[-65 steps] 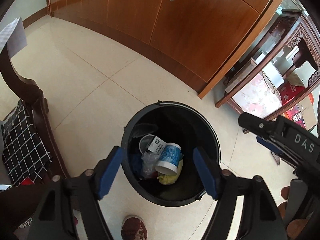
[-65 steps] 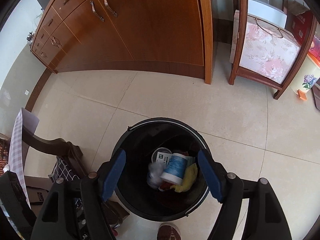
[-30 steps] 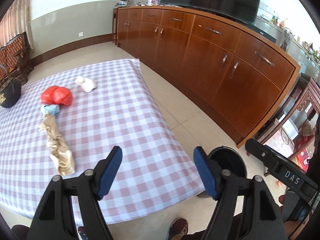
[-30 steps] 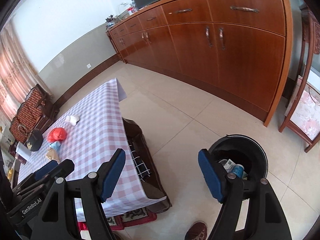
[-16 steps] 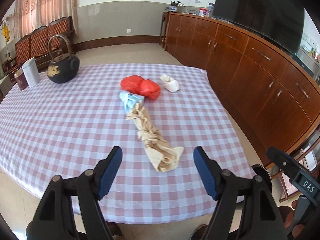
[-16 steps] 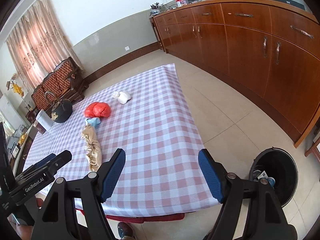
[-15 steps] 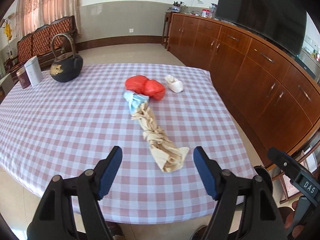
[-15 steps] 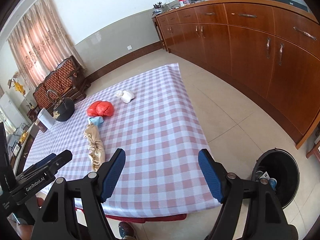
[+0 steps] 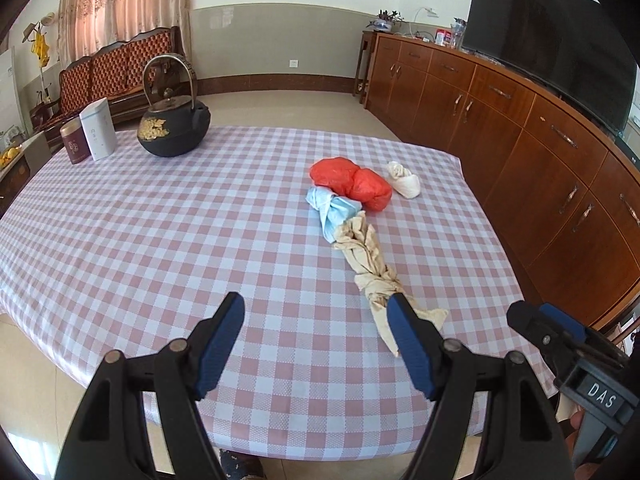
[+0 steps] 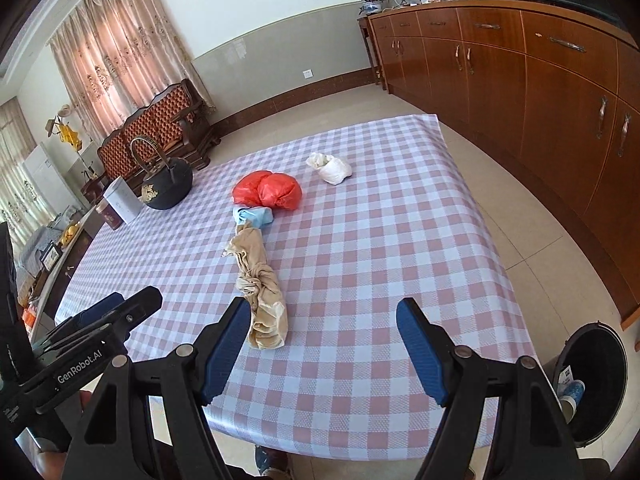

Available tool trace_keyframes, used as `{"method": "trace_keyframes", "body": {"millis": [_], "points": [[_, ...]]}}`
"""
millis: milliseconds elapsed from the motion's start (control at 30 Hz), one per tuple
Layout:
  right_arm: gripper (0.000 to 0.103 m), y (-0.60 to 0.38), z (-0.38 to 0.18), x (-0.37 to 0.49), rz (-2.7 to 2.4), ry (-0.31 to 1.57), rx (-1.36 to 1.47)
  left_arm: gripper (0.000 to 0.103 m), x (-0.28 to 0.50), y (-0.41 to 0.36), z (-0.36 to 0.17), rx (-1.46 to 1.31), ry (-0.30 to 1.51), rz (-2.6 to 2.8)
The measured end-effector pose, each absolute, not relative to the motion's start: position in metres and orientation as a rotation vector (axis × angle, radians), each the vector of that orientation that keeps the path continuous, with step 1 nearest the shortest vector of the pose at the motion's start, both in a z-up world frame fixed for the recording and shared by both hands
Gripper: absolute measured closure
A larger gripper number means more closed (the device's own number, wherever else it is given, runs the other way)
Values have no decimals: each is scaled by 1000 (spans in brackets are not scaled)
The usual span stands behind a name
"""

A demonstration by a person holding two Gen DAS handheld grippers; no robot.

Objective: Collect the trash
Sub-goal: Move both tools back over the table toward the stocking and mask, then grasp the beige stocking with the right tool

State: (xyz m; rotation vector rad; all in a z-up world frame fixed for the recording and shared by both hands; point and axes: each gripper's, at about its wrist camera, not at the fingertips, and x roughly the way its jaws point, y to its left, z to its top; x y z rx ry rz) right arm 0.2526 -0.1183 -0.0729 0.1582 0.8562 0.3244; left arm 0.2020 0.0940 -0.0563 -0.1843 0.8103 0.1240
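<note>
Trash lies on the checked tablecloth [image 9: 160, 240]: a twisted beige bag [image 9: 370, 260], a blue bag [image 9: 332, 208], a red bag [image 9: 352, 184] and a white wad [image 9: 406, 180]. They also show in the right wrist view: beige bag [image 10: 258, 268], blue bag [image 10: 254, 216], red bag [image 10: 268, 190], white wad [image 10: 330, 168]. My left gripper [image 9: 316, 344] is open and empty above the table's near edge, its right finger by the beige bag's near end. My right gripper [image 10: 322, 344] is open and empty, right of that bag. The black trash bin [image 10: 592, 380] stands on the floor at right.
A black iron kettle [image 9: 174, 124], a white tin [image 9: 98, 130] and a dark red tin [image 9: 74, 144] stand at the table's far left. Wooden cabinets [image 9: 520, 140] with a TV [image 9: 552, 40] line the right wall. A wooden sofa [image 9: 120, 72] stands behind.
Both grippers have swung up from over the bin to face the table, and moved closer over its near edge. Both stayed open and empty.
</note>
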Motion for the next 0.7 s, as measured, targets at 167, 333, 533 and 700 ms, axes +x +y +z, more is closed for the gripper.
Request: {"method": "trace_keyframes", "body": {"millis": [167, 333, 533, 700], "points": [[26, -104, -80, 264, 344, 870, 147, 28, 209, 104, -60, -184, 810, 138], [26, -92, -88, 275, 359, 886, 142, 28, 215, 113, -67, -183, 816, 148], [26, -72, -101, 288, 385, 911, 122, 28, 222, 123, -74, -182, 823, 166], [26, -52, -116, 302, 406, 933, 98, 28, 229, 132, -82, -180, 834, 178]]}}
